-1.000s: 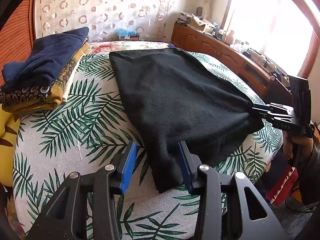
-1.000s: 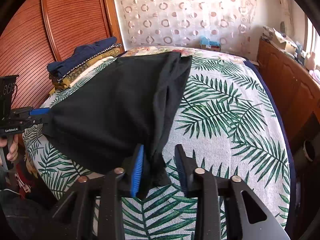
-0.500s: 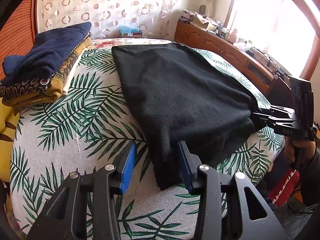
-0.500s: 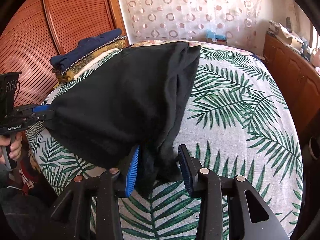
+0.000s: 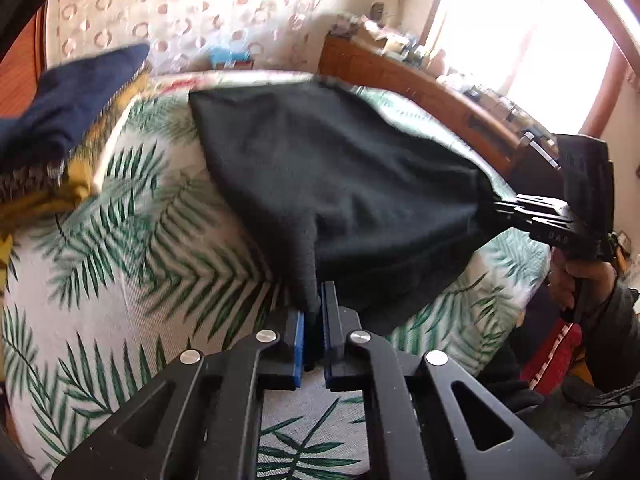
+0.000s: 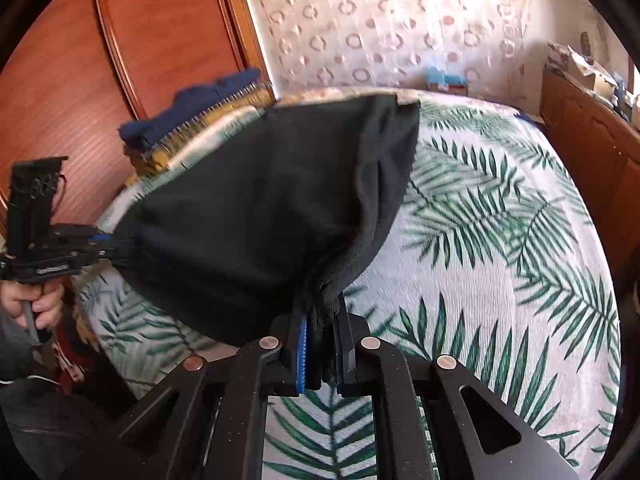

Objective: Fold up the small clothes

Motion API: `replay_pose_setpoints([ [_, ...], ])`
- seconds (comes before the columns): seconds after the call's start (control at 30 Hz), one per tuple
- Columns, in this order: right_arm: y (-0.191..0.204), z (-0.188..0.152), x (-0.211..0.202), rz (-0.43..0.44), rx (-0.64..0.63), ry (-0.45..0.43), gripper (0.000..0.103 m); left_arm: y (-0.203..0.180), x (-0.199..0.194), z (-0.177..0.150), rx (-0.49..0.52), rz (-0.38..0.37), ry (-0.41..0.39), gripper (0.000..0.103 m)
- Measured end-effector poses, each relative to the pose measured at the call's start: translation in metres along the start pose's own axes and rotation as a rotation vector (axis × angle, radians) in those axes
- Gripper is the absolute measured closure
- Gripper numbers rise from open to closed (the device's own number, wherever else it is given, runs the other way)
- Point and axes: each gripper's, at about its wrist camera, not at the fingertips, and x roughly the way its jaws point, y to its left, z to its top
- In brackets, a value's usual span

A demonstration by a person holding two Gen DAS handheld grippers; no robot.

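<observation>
- Both grippers' jaws, apart a moment ago, have pinched the near corners of one black garment point(image 5: 340, 184): left gripper point(image 5: 316, 316), right gripper point(image 6: 322, 320).
- It lies on the palm-print bed point(image 5: 160, 248), long axis running away toward the far wall.
- One folded stack point(image 5: 60, 120) sits beside it.

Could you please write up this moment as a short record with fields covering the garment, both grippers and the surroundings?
garment: black fleece cloth, spread on the palm-leaf printed bedspread, near edge lifted
left gripper: jaws pinched on the cloth's near left corner
right gripper: jaws closing, bunched near right corner between them, pads pressing
folded stack: navy, patterned and mustard clothes at the far left of the bed
background: wooden wardrobe, wooden sideboard under the window
</observation>
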Motion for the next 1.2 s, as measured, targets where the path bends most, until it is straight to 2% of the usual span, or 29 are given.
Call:
replay_pose_setpoints([
  [0.1,-0.001,0.014,-0.017,0.043,0.014,-0.066,0.094,0.002,-0.020,0.021,-0.025,-0.025,-0.074,0.096],
  [0.23,-0.009,0.052,-0.032,0.087,0.020,-0.150,0.094,0.017,-0.037,0.069,-0.050,-0.019,-0.177,0.096],
  [0.33,-0.020,0.088,-0.027,0.088,0.023,-0.195,0.094,0.037,-0.031,0.112,-0.093,-0.012,-0.216,0.096],
  [0.4,-0.032,0.114,-0.016,0.083,0.040,-0.210,0.095,0.049,-0.021,0.140,-0.105,0.018,-0.229,0.096],
  [0.53,-0.049,0.157,0.018,0.040,0.050,-0.205,0.094,0.071,0.009,0.177,-0.123,0.064,-0.214,0.096],
  [0.63,-0.062,0.182,0.050,0.010,0.042,-0.177,0.094,0.087,0.036,0.193,-0.140,0.093,-0.181,0.096],
  [0.8,-0.080,0.205,0.101,-0.022,0.036,-0.128,0.094,0.109,0.075,0.205,-0.192,0.116,-0.127,0.096],
  [0.87,-0.081,0.212,0.117,-0.034,0.028,-0.116,0.091,0.108,0.084,0.208,-0.176,0.128,-0.126,0.094],
  [0.9,-0.081,0.217,0.123,-0.039,0.022,-0.109,0.089,0.107,0.086,0.209,-0.157,0.143,-0.138,0.090],
  [1.0,-0.077,0.228,0.128,-0.068,-0.011,-0.085,0.084,0.098,0.083,0.214,-0.100,0.176,-0.182,0.056],
  [1.07,-0.072,0.232,0.125,-0.077,-0.048,-0.080,0.077,0.093,0.079,0.214,-0.074,0.169,-0.201,0.046],
  [1.1,-0.069,0.235,0.118,-0.091,-0.066,-0.086,0.065,0.093,0.077,0.214,-0.071,0.160,-0.201,0.037],
  [1.13,-0.069,0.235,0.113,-0.108,-0.078,-0.096,0.059,0.092,0.077,0.213,-0.069,0.147,-0.201,0.030],
  [1.17,-0.070,0.236,0.110,-0.104,-0.074,-0.107,0.052,0.092,0.076,0.211,-0.067,0.138,-0.202,0.029],
  [1.2,-0.072,0.237,0.106,-0.096,-0.069,-0.115,0.050,0.092,0.077,0.208,-0.066,0.134,-0.201,0.028],
])
